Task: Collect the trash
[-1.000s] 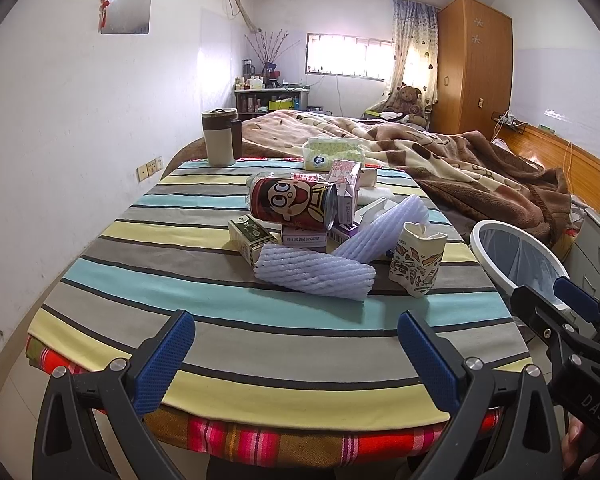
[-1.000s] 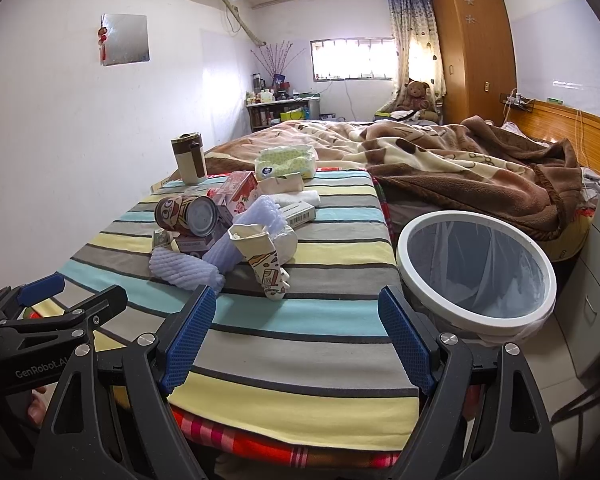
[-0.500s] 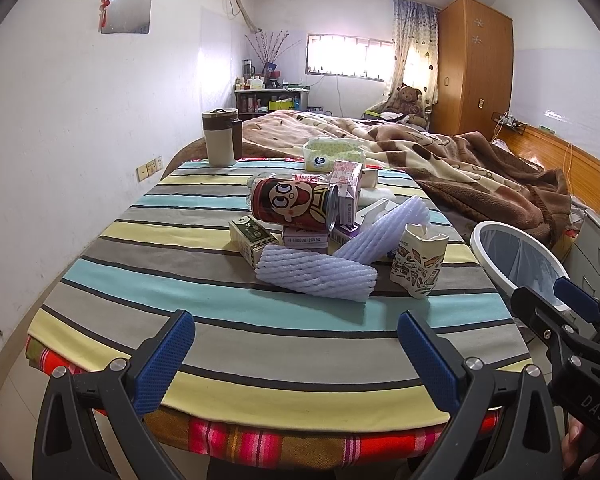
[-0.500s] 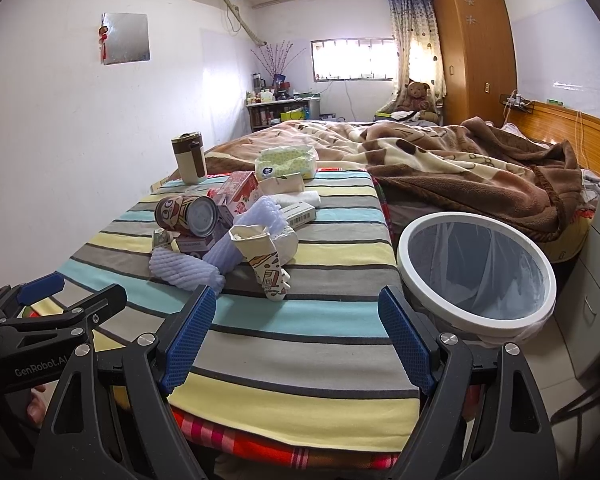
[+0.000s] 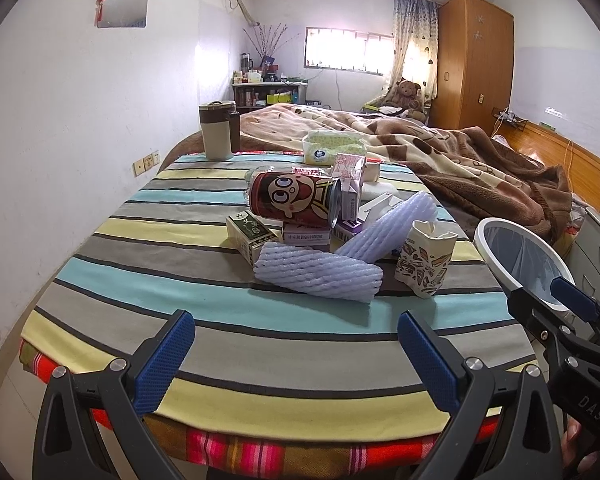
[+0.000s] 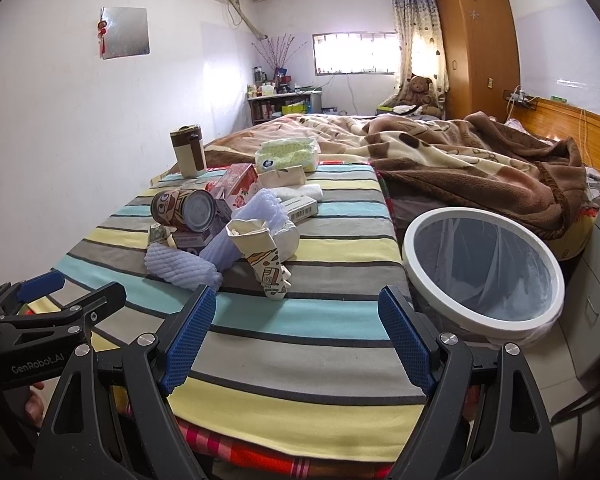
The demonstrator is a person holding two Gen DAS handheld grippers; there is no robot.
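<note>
While trash pile [image 5: 332, 232] sits mid-table, left hand-held gripper [image 5: 296, 354] and right hand-held gripper [image 6: 296, 334] hover released, empty.

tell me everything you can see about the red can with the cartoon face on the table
The red can lies on its side atop the pile of trash on the striped tablecloth, resting on small boxes. Its printed wrap shows a big-eyed cartoon face on red, with a tan band near one end. The right wrist view shows its plain silver metal end facing the bed side. A pink carton stands just behind it; whether they touch is unclear. Neither gripper is near it.
</note>
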